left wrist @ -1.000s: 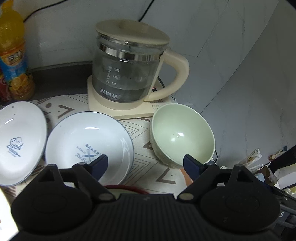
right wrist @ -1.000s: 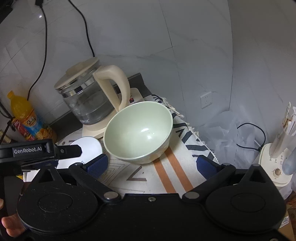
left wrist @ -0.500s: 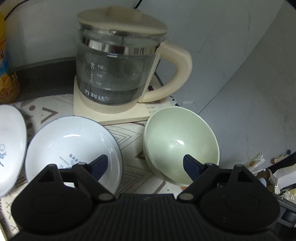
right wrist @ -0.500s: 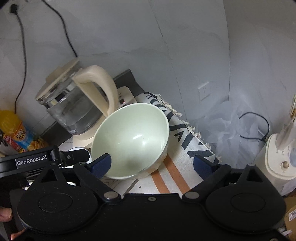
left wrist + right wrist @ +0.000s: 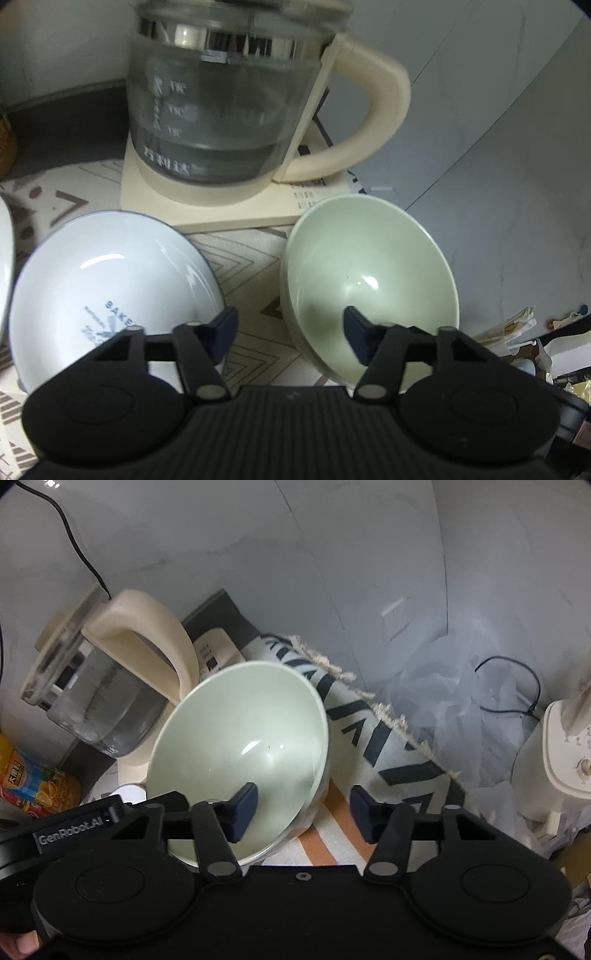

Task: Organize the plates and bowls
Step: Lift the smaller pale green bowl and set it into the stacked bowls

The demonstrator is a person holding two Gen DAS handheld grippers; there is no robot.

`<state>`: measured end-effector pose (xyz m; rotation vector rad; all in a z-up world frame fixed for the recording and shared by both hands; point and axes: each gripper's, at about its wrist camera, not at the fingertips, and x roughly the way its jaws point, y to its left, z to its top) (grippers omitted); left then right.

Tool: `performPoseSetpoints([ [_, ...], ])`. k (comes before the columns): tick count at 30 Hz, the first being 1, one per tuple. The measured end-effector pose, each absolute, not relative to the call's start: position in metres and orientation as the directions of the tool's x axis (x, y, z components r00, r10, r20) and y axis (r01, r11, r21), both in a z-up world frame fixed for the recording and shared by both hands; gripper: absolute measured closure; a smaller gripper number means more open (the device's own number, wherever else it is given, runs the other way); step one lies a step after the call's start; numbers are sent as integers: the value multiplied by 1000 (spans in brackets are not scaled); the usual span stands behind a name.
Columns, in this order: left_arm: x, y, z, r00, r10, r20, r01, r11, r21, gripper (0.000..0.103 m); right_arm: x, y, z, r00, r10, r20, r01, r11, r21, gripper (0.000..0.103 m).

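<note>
A pale green bowl (image 5: 373, 273) sits on the patterned cloth in front of the kettle; it also shows in the right wrist view (image 5: 243, 746). A white "Bakery" bowl (image 5: 110, 291) lies to its left. My left gripper (image 5: 290, 328) is open, low between the two bowls, its right finger over the green bowl's inside and its left finger over the white bowl. My right gripper (image 5: 303, 808) is open and straddles the green bowl's right rim, left finger inside, right finger outside. Neither gripper holds anything.
A glass kettle (image 5: 229, 99) on a cream base stands just behind the bowls. Another white dish edge (image 5: 5, 266) is at far left. An orange juice bottle (image 5: 33, 779), the cloth's fringed edge (image 5: 388, 716), a plastic bag and a white appliance (image 5: 557, 760) lie around.
Both grippers have moved forward and down toward the green bowl. The right gripper's fingers now straddle its rim and stand closer together than before. The bowls have not moved.
</note>
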<state>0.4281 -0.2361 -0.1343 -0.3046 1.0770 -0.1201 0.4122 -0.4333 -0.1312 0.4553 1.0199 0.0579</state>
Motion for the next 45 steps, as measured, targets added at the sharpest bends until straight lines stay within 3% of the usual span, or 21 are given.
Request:
performPoseSetpoints([
  [1, 429, -238, -137, 467, -235, -852, -50, 955, -291, 53, 413, -432, -133, 523, 253, -814, 166, 906, 388, 60],
  [3, 432, -240, -142, 450, -230, -863, -57, 957, -284, 66, 416, -431, -137, 510, 256, -821, 174, 904, 390, 76],
  [8, 434, -240, -150, 432, -265, -862, -64, 944, -322, 85, 417, -432, -137, 511, 262, -819, 179, 899, 399, 80],
  [45, 335, -215, -65, 587, -246, -771, -64, 936, -347, 85, 323, -416, -54, 689, 280, -668, 8, 919, 394, 80],
])
